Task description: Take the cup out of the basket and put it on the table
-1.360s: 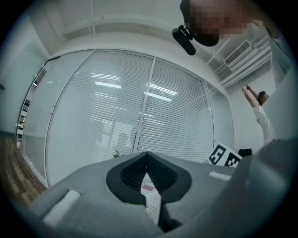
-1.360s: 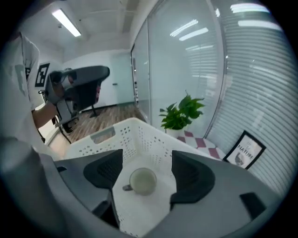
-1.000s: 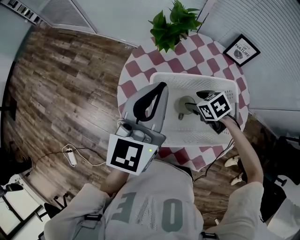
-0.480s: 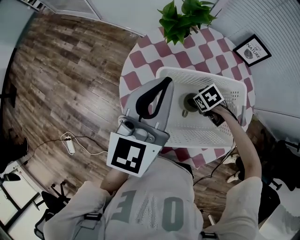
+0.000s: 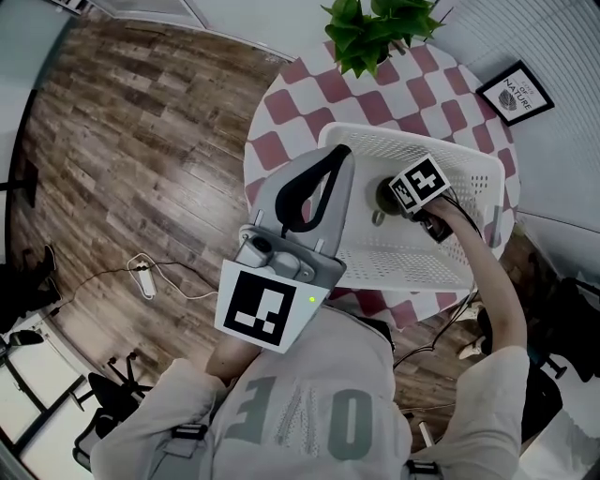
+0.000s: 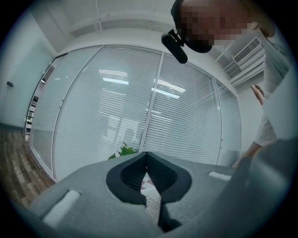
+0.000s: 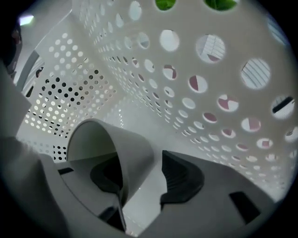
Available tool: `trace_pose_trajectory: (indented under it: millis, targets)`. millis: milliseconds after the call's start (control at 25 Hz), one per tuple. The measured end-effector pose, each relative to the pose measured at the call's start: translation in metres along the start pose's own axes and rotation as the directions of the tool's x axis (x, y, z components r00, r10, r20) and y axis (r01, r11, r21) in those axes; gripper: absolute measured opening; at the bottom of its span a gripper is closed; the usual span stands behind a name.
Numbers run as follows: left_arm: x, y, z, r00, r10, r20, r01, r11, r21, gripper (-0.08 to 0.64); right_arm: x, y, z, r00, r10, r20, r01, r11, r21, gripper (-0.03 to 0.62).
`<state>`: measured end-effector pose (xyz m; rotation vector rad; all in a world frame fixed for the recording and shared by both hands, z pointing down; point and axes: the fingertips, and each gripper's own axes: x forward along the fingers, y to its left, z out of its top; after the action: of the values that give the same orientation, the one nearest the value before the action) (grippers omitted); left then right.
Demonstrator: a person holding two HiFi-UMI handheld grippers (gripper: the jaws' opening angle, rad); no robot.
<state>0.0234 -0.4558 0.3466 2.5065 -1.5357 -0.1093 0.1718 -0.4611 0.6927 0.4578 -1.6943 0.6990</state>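
A pale grey cup lies tilted in the white perforated basket on the checked round table. In the head view the cup shows dark beside the marker cube. My right gripper points down into the basket and straddles the cup's wall, one pad inside the cup, the other outside. Its jaws have just been closing, with the wall between them; a gap still shows at the outer pad. My left gripper hovers level over the basket's left rim, its jaws shut with nothing between them.
A potted plant stands at the table's far edge, and a framed picture leans against the wall at the right. A power strip with its cable lies on the wooden floor to the left. The basket's walls enclose the right gripper closely.
The right gripper has sunk into the basket and down over the cup. The left gripper has stayed put.
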Motion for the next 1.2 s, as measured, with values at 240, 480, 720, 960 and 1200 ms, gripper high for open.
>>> trace_pose_trajectory:
  millis: [240, 480, 720, 960, 1200]
  targets:
    - [-0.005, 0.004, -0.003, 1.0, 0.018, -0.011, -0.018, 1.0, 0.022, 0.006, 0.002, 0.001, 0.0, 0.999, -0.035, -0.036, 0.034, 0.999, -0.04, 0.099]
    - [-0.009, -0.002, -0.003, 1.0, 0.013, -0.008, -0.013, 1.0, 0.027, 0.006, 0.001, -0.004, -0.001, 0.995, -0.089, -0.045, 0.085, 0.993, -0.077, 0.054]
    - [-0.012, -0.001, -0.002, 1.0, 0.018, -0.004, -0.018, 1.0, 0.026, 0.005, 0.001, -0.004, 0.0, 0.993, -0.108, -0.045, 0.103, 0.99, -0.1, 0.048]
    - [-0.015, -0.002, 0.004, 1.0, 0.019, 0.006, -0.019, 0.999, 0.032, 0.005, -0.008, -0.013, 0.007, 0.987, -0.161, 0.01, 0.161, 0.984, -0.079, 0.046]
    - [-0.019, -0.008, 0.019, 0.999, 0.015, 0.038, -0.016, 0.999, 0.04, 0.006, -0.068, -0.008, 0.031, 0.969, -0.163, 0.186, 0.162, 0.987, 0.021, 0.046]
